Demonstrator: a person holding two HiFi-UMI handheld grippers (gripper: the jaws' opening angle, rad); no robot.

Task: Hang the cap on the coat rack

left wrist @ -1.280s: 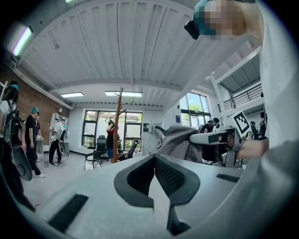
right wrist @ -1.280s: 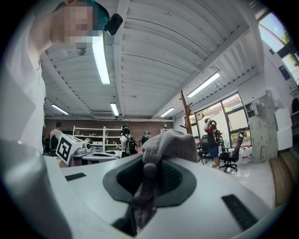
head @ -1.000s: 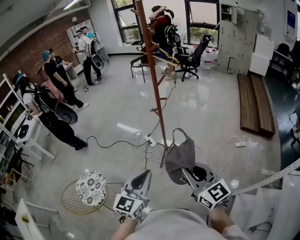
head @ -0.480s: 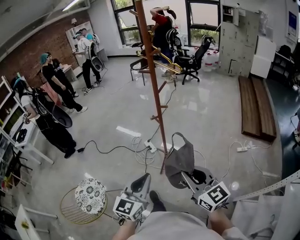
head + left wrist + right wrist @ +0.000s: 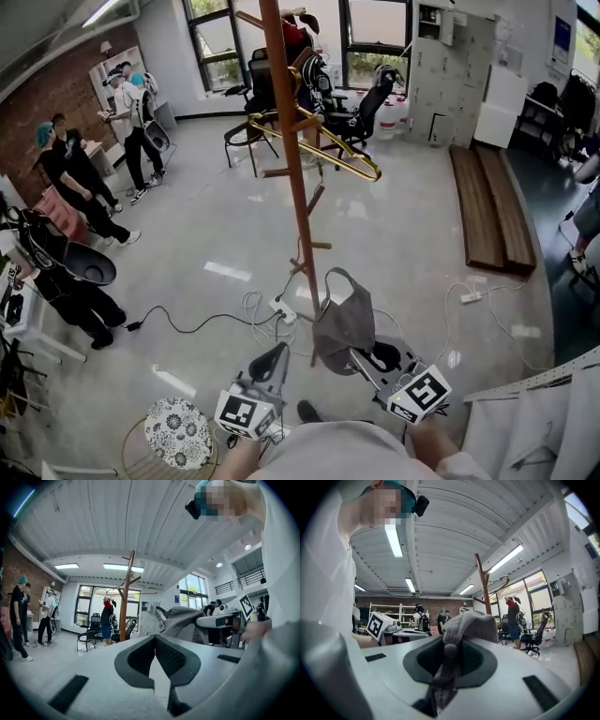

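Note:
A grey cap [image 5: 343,322] hangs from my right gripper [image 5: 358,356], which is shut on its fabric, just right of the coat rack's lower pole. The brown wooden coat rack [image 5: 289,159] rises straight ahead, with short pegs and a gold hanger [image 5: 323,146] on it. In the right gripper view the cap [image 5: 471,624] bulges over the jaws of the right gripper [image 5: 450,652], and the coat rack [image 5: 484,590] stands beyond. My left gripper [image 5: 270,364] is lower left of the cap, shut and holding nothing. In the left gripper view the left gripper [image 5: 154,641] points toward the coat rack [image 5: 125,602], with the cap [image 5: 180,622] at right.
Cables and a power strip [image 5: 281,308] lie round the rack's foot. A patterned stool [image 5: 178,432] stands at the lower left. Several people [image 5: 70,187] stand at the left. Wooden planks [image 5: 487,206] lie at the right, and office chairs [image 5: 366,108] stand behind the rack.
The view has moved closer to the rack, so the pole and gold hanger loom larger. The cap stays clamped in the right gripper; both grippers keep their places below.

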